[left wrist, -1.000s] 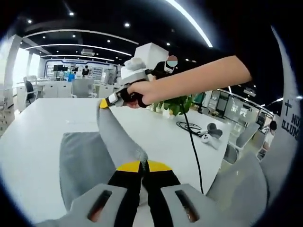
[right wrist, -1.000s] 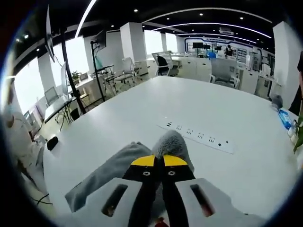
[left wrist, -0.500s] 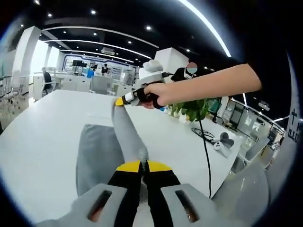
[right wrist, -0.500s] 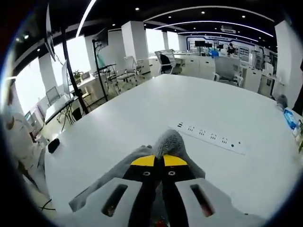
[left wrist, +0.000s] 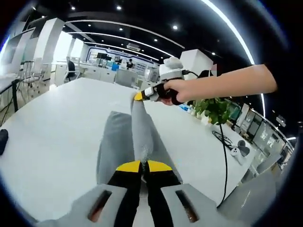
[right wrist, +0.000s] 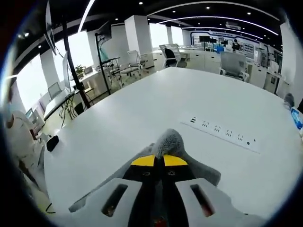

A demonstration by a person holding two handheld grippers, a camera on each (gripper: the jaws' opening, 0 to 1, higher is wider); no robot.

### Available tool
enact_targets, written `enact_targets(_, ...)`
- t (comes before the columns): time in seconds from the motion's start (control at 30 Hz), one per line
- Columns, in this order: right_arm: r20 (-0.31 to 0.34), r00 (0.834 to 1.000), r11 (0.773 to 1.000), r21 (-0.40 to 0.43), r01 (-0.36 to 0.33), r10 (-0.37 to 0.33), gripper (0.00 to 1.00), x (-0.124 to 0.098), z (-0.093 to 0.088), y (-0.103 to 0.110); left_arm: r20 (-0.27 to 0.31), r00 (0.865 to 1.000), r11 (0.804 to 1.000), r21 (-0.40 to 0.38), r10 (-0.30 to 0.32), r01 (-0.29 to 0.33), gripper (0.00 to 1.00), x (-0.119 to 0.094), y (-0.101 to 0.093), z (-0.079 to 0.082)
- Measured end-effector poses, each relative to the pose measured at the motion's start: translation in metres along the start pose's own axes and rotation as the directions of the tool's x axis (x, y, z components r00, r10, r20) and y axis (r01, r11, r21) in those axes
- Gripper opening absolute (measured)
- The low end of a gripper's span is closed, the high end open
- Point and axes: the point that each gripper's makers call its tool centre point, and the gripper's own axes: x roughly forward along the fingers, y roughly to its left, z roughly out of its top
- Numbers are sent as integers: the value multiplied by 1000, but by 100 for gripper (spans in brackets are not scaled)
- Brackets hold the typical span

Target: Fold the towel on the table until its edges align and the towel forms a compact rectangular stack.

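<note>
Left gripper view showed the left gripper [left wrist: 143,165] with its yellow-tipped jaws pressed together on a corner of the grey towel [left wrist: 124,142], which was lifted off the white table [left wrist: 52,127] along one edge while the rest lay flat on it. The raised edge ran taut to the right gripper [left wrist: 140,96], held in a person's hand [left wrist: 176,91] and clamped on the far corner. A potted plant [left wrist: 215,108] and a black cable [left wrist: 224,156] stood beyond. Right gripper view showed that gripper's jaws closed on a bunched grey fold, a white power strip [right wrist: 224,134] lying well apart.
</note>
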Motion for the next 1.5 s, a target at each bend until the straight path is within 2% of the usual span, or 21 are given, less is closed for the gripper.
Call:
enact_targets(0.23,-35,999,997,75,-4,7,1,27,-15,3,-64,997,995,-78,53,-58,4,5,24,-12)
enact_targets(0.33,-52,999,992,128,-2,9,2,37,-22,5,-88,995,990,-126,52,-63,4,6,32,-21)
enact_targets(0.6,-57,998,977,213,-11,24,5,60,-33,12,-125,990,987,-137,60,-77,6,6,43,-34)
enact_targets(0.67,-52,998,979,204,-11,22,8,63,-34,15,-136,988,986,-143,70,-90,7,6,48,-39)
enact_targets(0.9,-33,998,988,152,-39,44,20,69,-28,23,-142,985,982,-148,99,-120,8,5,54,-37)
enact_targets(1.03,-23,998,991,126,-54,58,27,68,-25,26,-139,987,987,-121,84,-102,11,9,52,-31)
enact_targets(1.23,-13,998,994,89,-59,61,29,57,-25,22,-125,991,992,-112,49,-63,20,21,52,-19)
enact_targets(1.37,-12,998,995,81,-56,57,29,48,-28,15,-124,991,998,-45,46,-52,21,29,51,-10)
enact_targets(1.5,-22,999,999,-7,-40,40,32,38,-31,6,-131,991,999,49,22,-16,24,43,52,-1)
